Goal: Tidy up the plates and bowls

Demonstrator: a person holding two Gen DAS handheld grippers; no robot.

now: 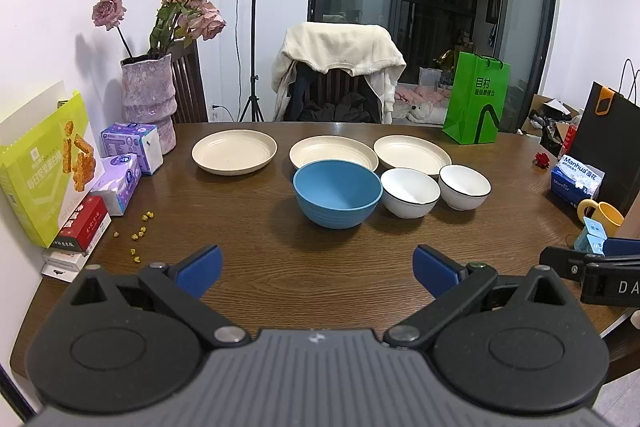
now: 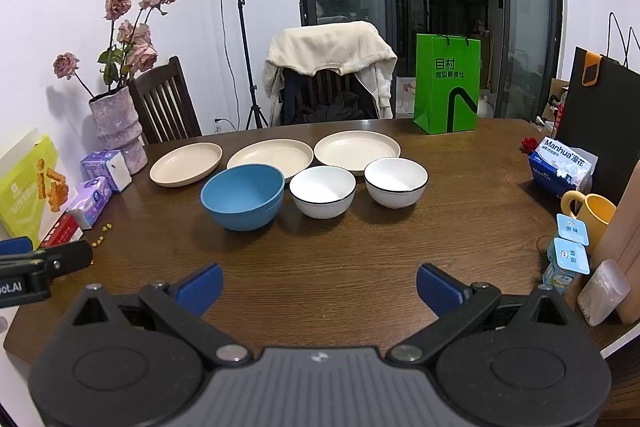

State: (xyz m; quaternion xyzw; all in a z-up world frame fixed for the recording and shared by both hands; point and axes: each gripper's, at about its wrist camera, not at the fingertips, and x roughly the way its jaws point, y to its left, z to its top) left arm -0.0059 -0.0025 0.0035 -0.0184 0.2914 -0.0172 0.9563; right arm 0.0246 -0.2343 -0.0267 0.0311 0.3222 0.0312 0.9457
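**Both grippers wide, dishes untouched**

My left gripper [image 1: 316,269] hangs over the near edge of the wooden table [image 1: 280,227], jaws spread wide apart, nothing between them. My right gripper [image 2: 320,287] likewise: jaws apart, holding nothing.

Far row: three cream plates, left plate [image 1: 234,151] set apart, middle plate [image 1: 333,153] and right plate [image 1: 412,154] just beside each other. Near row: blue bowl [image 1: 337,193] in front of the middle plate and overlapping its near rim in view, then two white black-rimmed bowls, one [image 1: 410,191] beside the blue, the other [image 1: 464,186] next to it. All upright. A green bag [image 1: 476,99] stands behind the plates.
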